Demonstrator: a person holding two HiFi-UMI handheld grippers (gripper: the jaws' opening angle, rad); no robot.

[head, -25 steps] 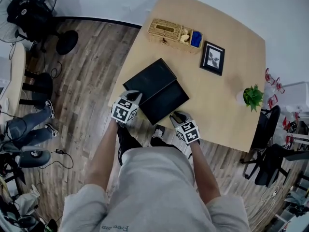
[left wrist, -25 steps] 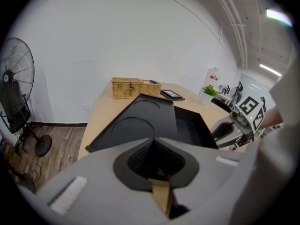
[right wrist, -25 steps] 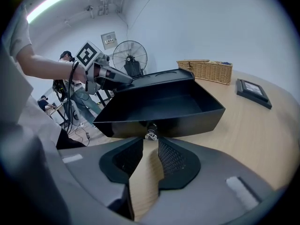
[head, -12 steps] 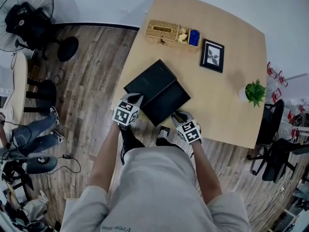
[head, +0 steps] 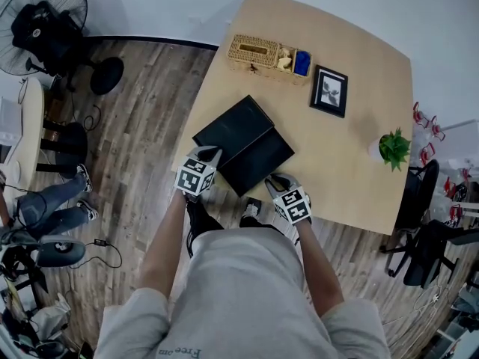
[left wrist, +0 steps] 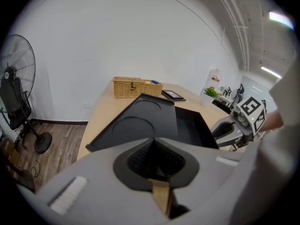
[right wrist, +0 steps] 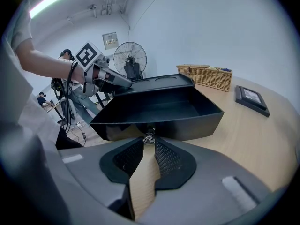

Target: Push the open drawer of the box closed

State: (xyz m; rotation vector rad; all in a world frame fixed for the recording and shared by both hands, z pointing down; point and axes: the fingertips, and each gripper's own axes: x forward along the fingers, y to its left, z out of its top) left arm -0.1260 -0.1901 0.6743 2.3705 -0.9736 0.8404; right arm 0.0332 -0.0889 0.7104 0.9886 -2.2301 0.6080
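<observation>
Two grippers work at the near edge of the table (head: 359,73) — left gripper (head: 208,153) pinched shut, empty, beside the box (head: 232,129); right gripper (head: 275,178) clamped on the knob (right wrist: 149,138) of the drawer (head: 258,159); push squarely, bracing the box.

A flat black box (head: 230,129) lies askew near the surface's (head: 352,163) front edge, its black drawer (head: 258,159) pulled open toward that edge.

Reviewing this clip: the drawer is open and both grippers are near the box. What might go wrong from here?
1. The right gripper meets the drawer only at its small knob, so the tips might slip off.
2. The box lies free on the table. With the left gripper only near its side, a push might slide the whole box.
</observation>
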